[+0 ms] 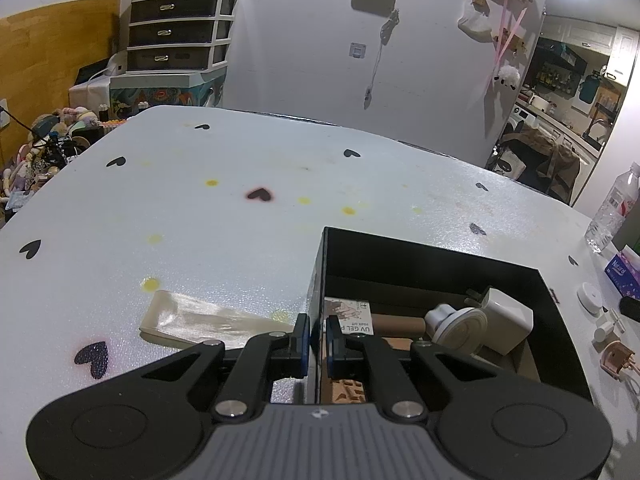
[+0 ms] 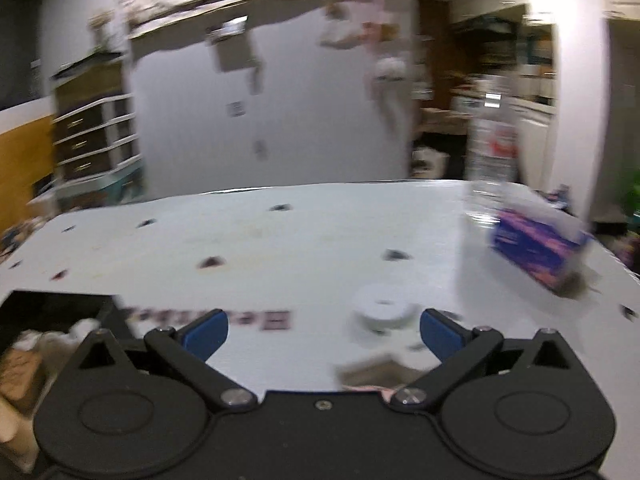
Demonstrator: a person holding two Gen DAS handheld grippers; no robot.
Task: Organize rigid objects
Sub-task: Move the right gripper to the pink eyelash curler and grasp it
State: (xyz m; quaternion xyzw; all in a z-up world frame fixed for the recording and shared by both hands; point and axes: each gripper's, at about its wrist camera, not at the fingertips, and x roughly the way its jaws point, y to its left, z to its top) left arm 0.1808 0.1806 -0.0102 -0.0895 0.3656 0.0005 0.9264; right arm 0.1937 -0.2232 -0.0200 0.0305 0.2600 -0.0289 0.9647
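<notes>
My left gripper is shut on the left wall of the open black box, one pad on each side of it. Inside the box lie a white charger, a round white part, a cardboard tube and a printed card. Right of the box, a white disc and a pink plug lie on the table. In the blurred right wrist view, my right gripper stands wide open and empty above the table. The white disc lies just ahead, near its right finger. The black box is at lower left.
The white table bears black hearts and yellow spots. A clear plastic strip lies left of the box. A water bottle and a blue tissue pack stand at the right edge; the tissue pack is also right of my right gripper.
</notes>
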